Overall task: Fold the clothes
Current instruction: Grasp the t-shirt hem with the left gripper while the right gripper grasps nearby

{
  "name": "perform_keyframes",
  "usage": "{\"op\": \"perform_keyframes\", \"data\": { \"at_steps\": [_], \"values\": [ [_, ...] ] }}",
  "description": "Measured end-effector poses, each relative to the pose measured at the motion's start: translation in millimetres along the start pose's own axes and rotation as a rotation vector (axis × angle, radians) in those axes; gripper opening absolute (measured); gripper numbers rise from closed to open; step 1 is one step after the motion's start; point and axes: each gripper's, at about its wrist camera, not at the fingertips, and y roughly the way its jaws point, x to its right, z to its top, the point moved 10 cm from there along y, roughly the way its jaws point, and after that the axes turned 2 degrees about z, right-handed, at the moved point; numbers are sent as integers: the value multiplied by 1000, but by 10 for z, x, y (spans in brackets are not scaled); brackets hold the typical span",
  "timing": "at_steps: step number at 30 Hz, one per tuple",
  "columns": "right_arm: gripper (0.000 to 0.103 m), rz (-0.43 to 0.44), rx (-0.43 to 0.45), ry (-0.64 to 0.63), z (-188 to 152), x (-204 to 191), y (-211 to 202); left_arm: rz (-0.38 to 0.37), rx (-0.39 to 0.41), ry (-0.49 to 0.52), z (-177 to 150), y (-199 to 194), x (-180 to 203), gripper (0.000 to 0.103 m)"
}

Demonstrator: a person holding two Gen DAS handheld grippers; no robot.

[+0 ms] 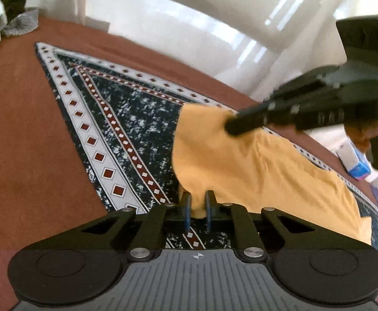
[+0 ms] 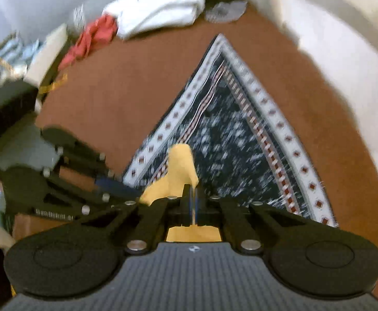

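Note:
A yellow garment [image 1: 253, 163] lies partly spread on a dark patterned rug [image 1: 137, 119]. In the left wrist view my left gripper [image 1: 198, 204] is shut on a bunched near corner of it, with cloth filling the narrow gap between the blue pads. My right gripper [image 1: 231, 127] comes in from the upper right, blurred, with its tips on the garment's far edge. In the right wrist view the right gripper [image 2: 193, 197] is shut on a thin fold of the yellow garment [image 2: 181, 168], which stands up ahead of it. The left gripper [image 2: 134, 193] is close on the left, at the same cloth.
Brown carpet [image 1: 20, 129] surrounds the rug [image 2: 228, 142]. A white pile of laundry [image 2: 160, 5], a red garment [image 2: 95, 36] and boxes [image 2: 49, 51] lie at the far left edge. White glossy furniture [image 1: 189, 26] borders the carpet. A blue-and-white pack [image 1: 357, 165] sits at right.

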Motion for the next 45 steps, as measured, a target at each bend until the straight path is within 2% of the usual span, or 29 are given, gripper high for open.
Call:
{"op": "perform_keyframes", "data": {
  "at_steps": [1, 2, 3, 6, 7, 8, 14, 25, 27, 29, 30, 31, 32, 37, 40, 41, 42, 45],
  "values": [
    [2, -1, 21, 12, 18, 19, -74, -8, 3, 5, 2, -9, 2, 10],
    [2, -5, 30, 16, 17, 35, -125, -15, 6, 10, 4, -18, 5, 29],
    [2, -9, 38, 20, 16, 51, -176, -24, 6, 9, 5, -22, 1, 35],
    [2, -33, 62, 30, -7, 99, -318, -67, -4, -41, 30, 17, -45, 42],
    [2, -40, 70, 39, -15, 118, -358, -81, -6, -61, 44, 34, -55, 53],
    [2, -45, 80, 49, -22, 134, -396, -94, -6, -81, 58, 51, -64, 59],
    [2, -62, 113, 82, -73, 170, -531, -155, -19, -172, 81, 213, -27, 60],
    [2, -87, 123, 99, -133, 194, -618, -331, -28, -377, 158, 349, 85, 58],
    [2, -91, 125, 103, -144, 203, -617, -357, -30, -408, 170, 371, 101, 49],
    [2, -96, 125, 107, -152, 213, -612, -348, -33, -404, 148, 398, 106, 23],
    [2, -98, 126, 108, -156, 218, -610, -344, -35, -402, 137, 411, 108, 17],
    [2, -100, 126, 110, -160, 223, -608, -340, -37, -400, 126, 425, 110, 5],
    [2, -104, 126, 111, -164, 227, -605, -336, -32, -396, 126, 419, 109, 0],
    [2, -114, 125, 106, -167, 249, -562, -312, 49, -368, 234, 174, 31, 0],
    [2, -106, 133, 110, -134, 258, -505, -301, 45, -380, 214, 111, -54, 0],
    [2, -98, 134, 107, -120, 248, -487, -310, 26, -398, 183, 136, -67, 6],
    [2, -92, 136, 104, -106, 238, -470, -320, 7, -416, 152, 161, -80, 17],
    [2, -83, 133, 93, -64, 215, -444, -351, -47, -471, 63, 227, -110, 31]
  ]
}}
